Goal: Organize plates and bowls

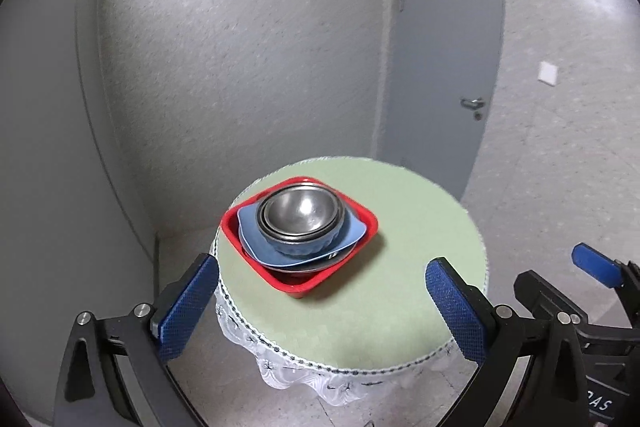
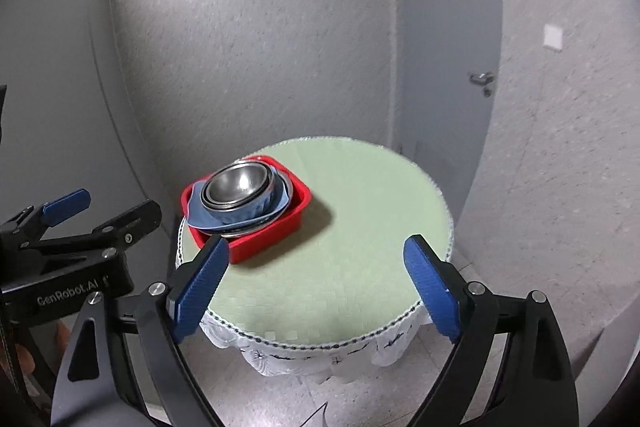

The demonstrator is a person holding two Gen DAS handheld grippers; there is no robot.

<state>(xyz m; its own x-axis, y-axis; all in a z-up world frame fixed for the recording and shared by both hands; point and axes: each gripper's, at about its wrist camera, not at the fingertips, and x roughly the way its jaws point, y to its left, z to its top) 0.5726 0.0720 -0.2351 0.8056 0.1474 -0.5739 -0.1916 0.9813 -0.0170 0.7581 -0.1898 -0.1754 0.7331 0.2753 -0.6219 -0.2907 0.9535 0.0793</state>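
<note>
A stack of dishes stands on the round table's left side. A red square dish point(image 1: 304, 283) point(image 2: 276, 231) is at the bottom, then a blue plate point(image 1: 354, 233) point(image 2: 198, 215), a blue ribbed bowl point(image 1: 304, 247) point(image 2: 256, 207), and nested steel bowls point(image 1: 300, 213) point(image 2: 238, 189) on top. My left gripper point(image 1: 320, 291) is open and empty, held back from the stack. My right gripper point(image 2: 316, 275) is open and empty, to the right of the stack. Each gripper shows at the edge of the other's view.
The round table point(image 1: 400, 227) point(image 2: 360, 207) has a green top and a white lace cloth. Grey walls stand behind it, with a grey door point(image 1: 440, 47) at the back right and a white wall switch point(image 1: 547, 73).
</note>
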